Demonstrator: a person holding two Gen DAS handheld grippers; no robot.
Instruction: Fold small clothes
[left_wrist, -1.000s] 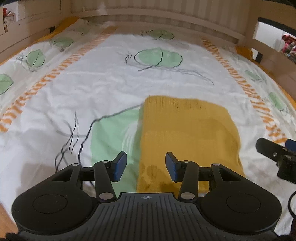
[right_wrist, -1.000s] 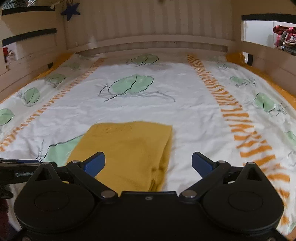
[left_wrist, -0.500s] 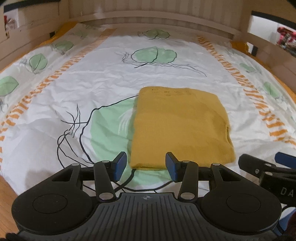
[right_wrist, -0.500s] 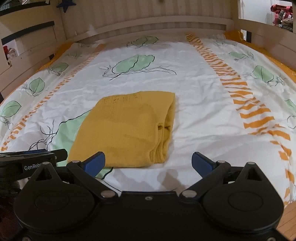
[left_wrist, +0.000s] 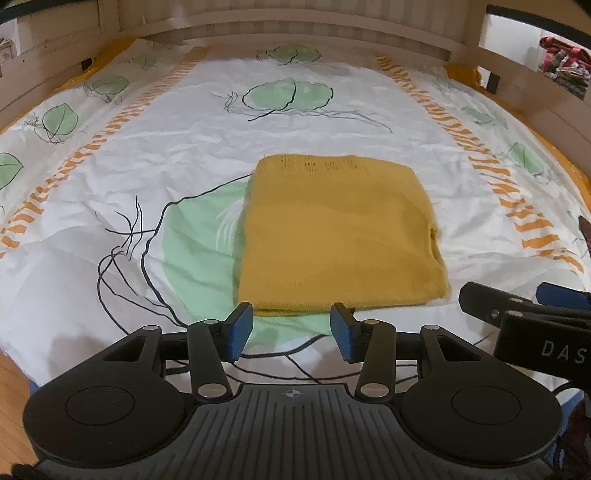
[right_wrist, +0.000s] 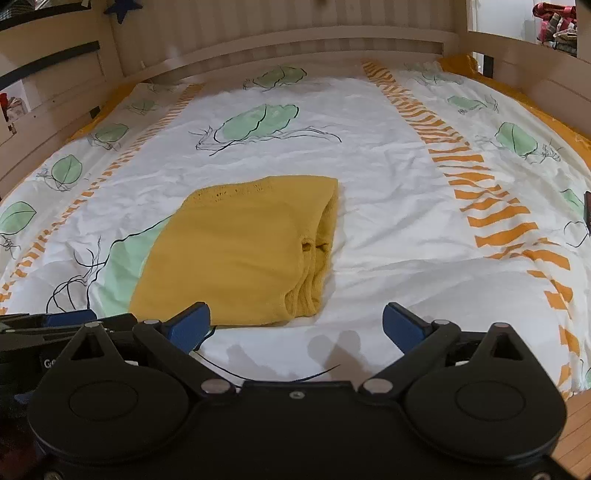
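Both pairs of blue-padded fingers stand apart with nothing between them: your left gripper (left_wrist: 291, 328) is about half spread at the bottom centre of the left wrist view, and your right gripper (right_wrist: 295, 326) is spread wider at the bottom of the right wrist view, each holding nothing. Just beyond their tips lies the folded mustard-yellow knitted garment (left_wrist: 336, 232), a neat rectangle flat on the bed, sitting centre in the left view and left of centre in the right view (right_wrist: 240, 251). Its stacked folded edges show along its right side, and a row of small openwork holes runs along its far edge. Your left pads hover at the garment's near edge without touching it; your right pads sit near its near right corner, also apart from it. The garment rests on the white quilt cover printed with green leaves and orange striped bands (left_wrist: 184, 140), partly over a large green leaf. Around the quilt runs the pale wooden bed frame (right_wrist: 295, 40), across the top of both views.
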